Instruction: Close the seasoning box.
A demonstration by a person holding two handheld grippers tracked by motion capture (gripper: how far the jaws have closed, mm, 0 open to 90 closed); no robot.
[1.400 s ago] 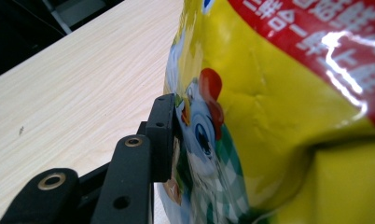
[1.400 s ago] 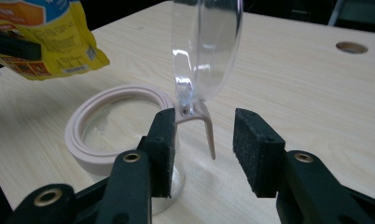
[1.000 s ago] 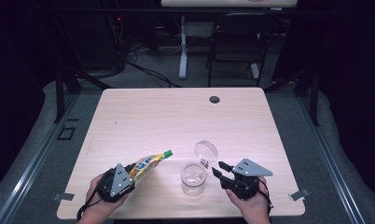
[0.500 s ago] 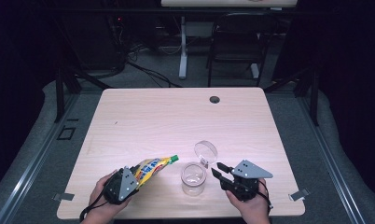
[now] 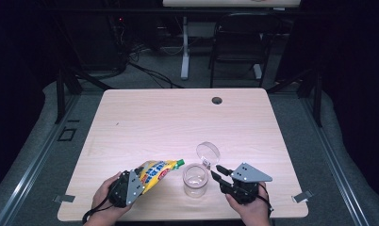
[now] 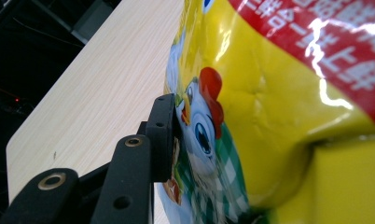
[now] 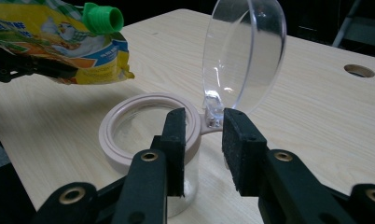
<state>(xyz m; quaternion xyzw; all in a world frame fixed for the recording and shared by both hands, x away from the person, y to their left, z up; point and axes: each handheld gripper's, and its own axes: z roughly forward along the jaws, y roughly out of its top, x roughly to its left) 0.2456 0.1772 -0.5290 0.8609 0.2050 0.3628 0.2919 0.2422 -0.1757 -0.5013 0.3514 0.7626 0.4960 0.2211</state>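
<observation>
A yellow pouch (image 5: 154,172) with a green cap (image 5: 179,163) hangs tilted above the table's front edge, and my left gripper (image 5: 131,183) is shut on its lower end. In the left gripper view one pad (image 6: 163,140) presses the printed side of the pouch (image 6: 269,93); the other jaw is hidden behind it. The cap (image 7: 101,17) points toward a clear jar (image 5: 195,181) with a pale pink rim (image 7: 129,116). The jar's round clear lid (image 5: 208,152) stands open on its hinge (image 7: 212,119). My right gripper (image 5: 216,171) sits just right of the jar. Its jaws have just been closing, and the hinge lies between them (image 7: 204,140) with a gap left.
The wooden table (image 5: 178,117) has a dark cable hole (image 5: 217,100) near its far edge. A black chair (image 5: 239,42) and a desk leg stand beyond the table on a dark floor. A person's hands hold both grippers at the near edge.
The pouch has tipped flatter and its cap has edged right toward the jar. The right gripper's jaws stand narrower around the lid hinge. Both hands have stayed nearly in place.
</observation>
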